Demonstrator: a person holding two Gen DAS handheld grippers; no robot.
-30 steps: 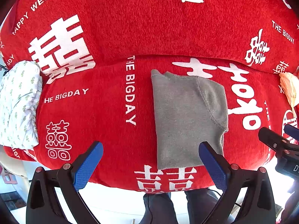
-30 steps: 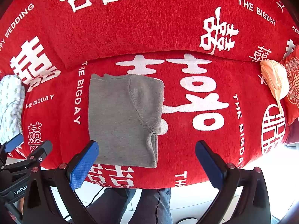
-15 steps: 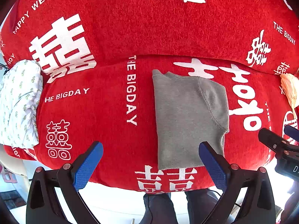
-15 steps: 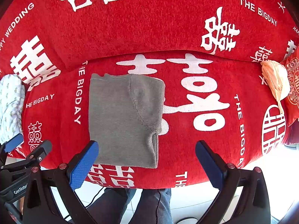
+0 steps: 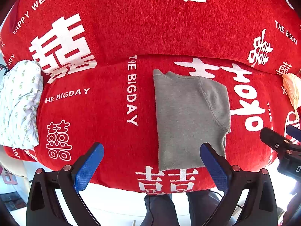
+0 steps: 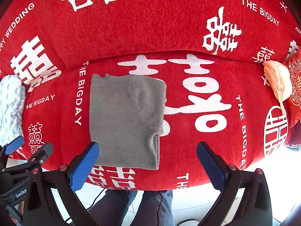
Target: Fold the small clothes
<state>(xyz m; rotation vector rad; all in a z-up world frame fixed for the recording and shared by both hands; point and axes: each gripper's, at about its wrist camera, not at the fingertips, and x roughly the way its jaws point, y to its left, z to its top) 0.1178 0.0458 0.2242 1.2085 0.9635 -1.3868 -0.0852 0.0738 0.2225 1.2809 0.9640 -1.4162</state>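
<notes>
Flat on the seat of the red sofa point(image 5: 112, 131) lies the grey garment point(image 5: 188, 120), folded into a tall rectangle near the front edge. Both grippers hover in front of it: the left gripper point(image 5: 151, 160) and the right gripper point(image 6: 147, 160) have their blue-padded fingers point(image 6: 84, 167) spread wide, holding nothing. A white patterned cloth point(image 5: 18, 105) sits far left, a peach cloth point(image 6: 278, 82) far right.

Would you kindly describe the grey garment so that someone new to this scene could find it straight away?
Start at the red sofa cover with its white wedding lettering. On its seat, near the middle, lies the grey garment, folded into a rectangle. The white patterned cloth lies at the left end and the peach cloth at the right; only this one is plain grey.
</notes>
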